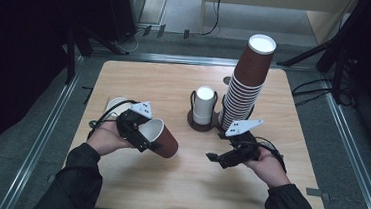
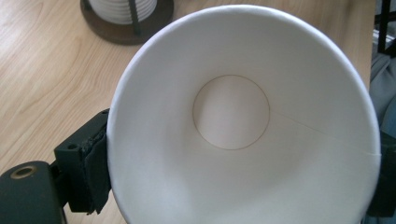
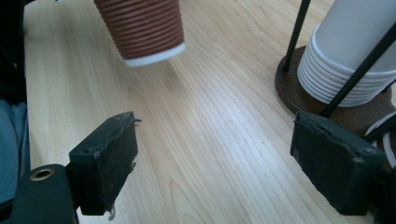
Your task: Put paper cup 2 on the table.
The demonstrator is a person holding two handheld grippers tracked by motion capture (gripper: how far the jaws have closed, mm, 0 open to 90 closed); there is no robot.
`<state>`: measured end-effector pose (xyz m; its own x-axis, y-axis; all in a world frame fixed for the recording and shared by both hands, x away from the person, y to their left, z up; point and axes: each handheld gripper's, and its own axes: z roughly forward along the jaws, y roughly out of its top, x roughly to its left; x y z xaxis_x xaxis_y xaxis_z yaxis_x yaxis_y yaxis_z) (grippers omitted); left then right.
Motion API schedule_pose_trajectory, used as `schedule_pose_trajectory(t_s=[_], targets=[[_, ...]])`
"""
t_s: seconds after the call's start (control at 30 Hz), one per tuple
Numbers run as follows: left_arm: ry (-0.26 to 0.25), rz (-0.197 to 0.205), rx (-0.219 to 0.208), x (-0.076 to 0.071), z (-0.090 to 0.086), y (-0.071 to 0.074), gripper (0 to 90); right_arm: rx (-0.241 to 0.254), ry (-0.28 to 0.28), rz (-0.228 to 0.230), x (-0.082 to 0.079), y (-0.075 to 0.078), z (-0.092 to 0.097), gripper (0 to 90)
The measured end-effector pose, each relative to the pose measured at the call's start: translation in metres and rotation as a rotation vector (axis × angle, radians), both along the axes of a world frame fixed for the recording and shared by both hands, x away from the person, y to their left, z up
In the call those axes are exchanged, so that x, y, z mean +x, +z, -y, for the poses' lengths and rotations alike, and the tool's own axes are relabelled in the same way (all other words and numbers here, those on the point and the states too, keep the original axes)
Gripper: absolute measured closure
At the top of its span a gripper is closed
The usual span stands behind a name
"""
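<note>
The left gripper (image 1: pixel 143 134) holds a brown paper cup (image 1: pixel 162 138) by its rim, its jaws pressed against the outside on both sides, and the cup lies tilted on its side just above the wooden table (image 1: pixel 187 185), its white mouth facing the hand and its base pointing toward the middle of the table. In the left gripper view the cup (image 2: pixel 243 121) shows its white inside and round bottom, with one black pad (image 2: pixel 95 172) tight against its wall. The right gripper (image 1: pixel 219 159) hovers low over the table to the right, well apart from the cup, its jaws spread wide with nothing between them; the right gripper view shows bare wood between the two pads (image 3: pixel 112 158). Beyond the two grippers, near the table's middle, stands a dark round holder (image 1: pixel 195 123) with thin upright rods, and a short stack of white cups (image 1: pixel 203 106) sits upside down in it. Just to its right rises a tall, leaning stack of brown cups (image 1: pixel 245 84), also upside down, close behind the right gripper. Behind the left hand (image 1: pixel 105 137), a further pale cup rim (image 1: pixel 115 104) shows on the table, partly hidden by the gripper and its cable. The space between the held cup and the holder is open wood.
</note>
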<state>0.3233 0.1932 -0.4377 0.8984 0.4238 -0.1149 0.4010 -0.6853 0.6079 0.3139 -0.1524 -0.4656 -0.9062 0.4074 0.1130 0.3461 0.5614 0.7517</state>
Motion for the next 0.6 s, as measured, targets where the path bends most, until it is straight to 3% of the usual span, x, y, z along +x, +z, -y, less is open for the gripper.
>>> schedule_pose_trajectory(t_s=[0.43,0.53,0.6], targets=[[0.059,-0.021,0.034,0.000,-0.027,-0.004,7.3,0.013,-0.031,-0.008,0.008,-0.002,0.006,15.7],[0.071,-0.003,0.062,-0.003,-0.033,-0.005,7.2,0.009,-0.033,-0.008,0.010,-0.003,0.006,15.7],[0.083,-0.021,0.062,-0.004,-0.039,-0.005,7.2,0.005,-0.032,-0.012,0.012,-0.004,0.006,15.7]])
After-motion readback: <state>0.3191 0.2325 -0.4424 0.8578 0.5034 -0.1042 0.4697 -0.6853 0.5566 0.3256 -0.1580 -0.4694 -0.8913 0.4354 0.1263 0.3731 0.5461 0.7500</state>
